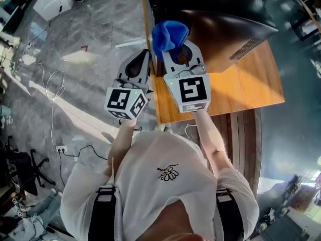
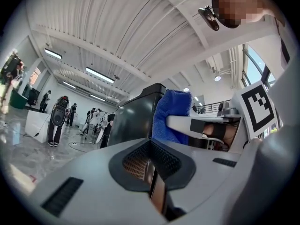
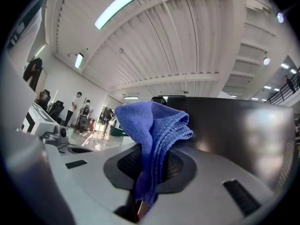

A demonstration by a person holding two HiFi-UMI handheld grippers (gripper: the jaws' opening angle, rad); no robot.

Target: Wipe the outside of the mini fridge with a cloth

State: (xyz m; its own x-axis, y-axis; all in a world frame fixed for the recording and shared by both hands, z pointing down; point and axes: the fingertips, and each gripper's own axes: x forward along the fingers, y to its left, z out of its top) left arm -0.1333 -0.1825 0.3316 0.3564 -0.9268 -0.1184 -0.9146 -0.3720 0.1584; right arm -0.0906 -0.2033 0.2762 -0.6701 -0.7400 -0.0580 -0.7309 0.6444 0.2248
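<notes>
Two grippers are held up side by side. The right gripper (image 1: 176,51) is clamped on a blue cloth (image 1: 168,34), whose bunched end sticks out past the jaws, near the dark fridge (image 1: 220,31). The left gripper (image 1: 144,56), jaws together on nothing, hangs just beside it. The fridge stands on a wood table (image 1: 246,87).

Both arms reach forward side by side, left hand-held gripper (image 1: 144,54) closed empty, right hand-held gripper (image 1: 176,51) pinching cloth (image 1: 169,34).

Blue looped terry cloth (image 3: 152,125), glossy black mini fridge (image 3: 243,130), smooth wood table (image 1: 246,87).
</notes>
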